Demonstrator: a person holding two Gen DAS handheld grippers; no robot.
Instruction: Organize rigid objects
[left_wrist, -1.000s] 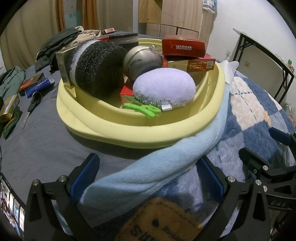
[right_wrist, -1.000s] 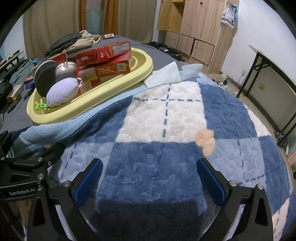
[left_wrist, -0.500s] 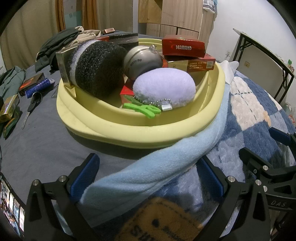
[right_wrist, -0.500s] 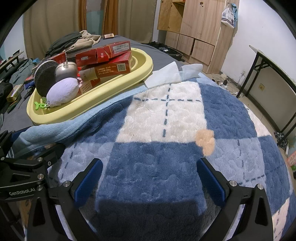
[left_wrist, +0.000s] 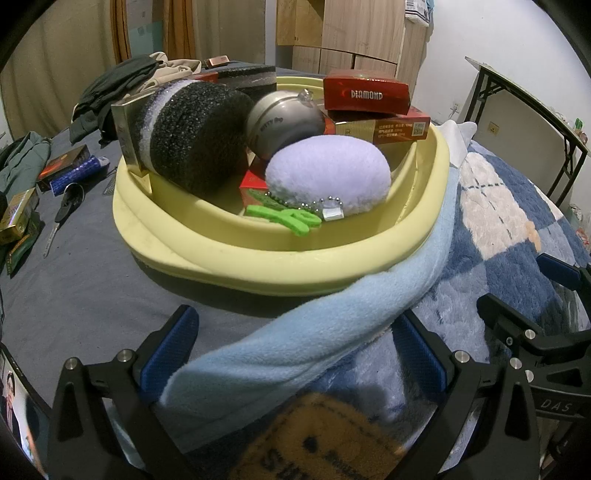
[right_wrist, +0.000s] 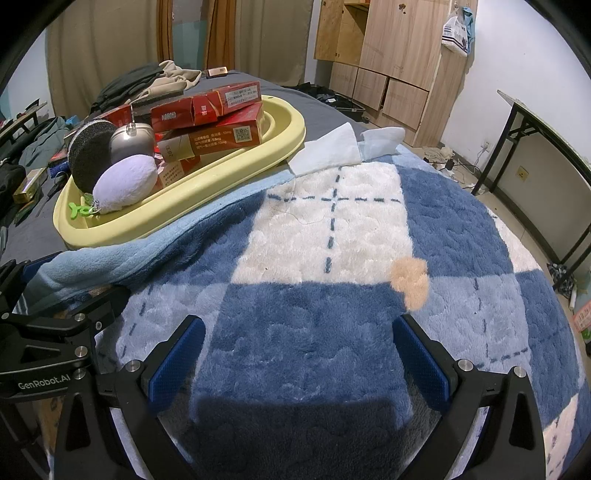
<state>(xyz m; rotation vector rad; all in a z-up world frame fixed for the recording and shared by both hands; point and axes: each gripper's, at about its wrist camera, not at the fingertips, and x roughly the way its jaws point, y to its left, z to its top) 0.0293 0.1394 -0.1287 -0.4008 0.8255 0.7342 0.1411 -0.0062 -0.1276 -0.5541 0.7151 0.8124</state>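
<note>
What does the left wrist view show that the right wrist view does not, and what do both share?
Only the left wrist view: the scissors on the grey sheet and an orange label between the open left gripper.
Only the right wrist view: the wooden cupboards, white cloths and the open right gripper over the checked blanket.
Both: the yellow tub, its lilac plush and red cartons.
</note>
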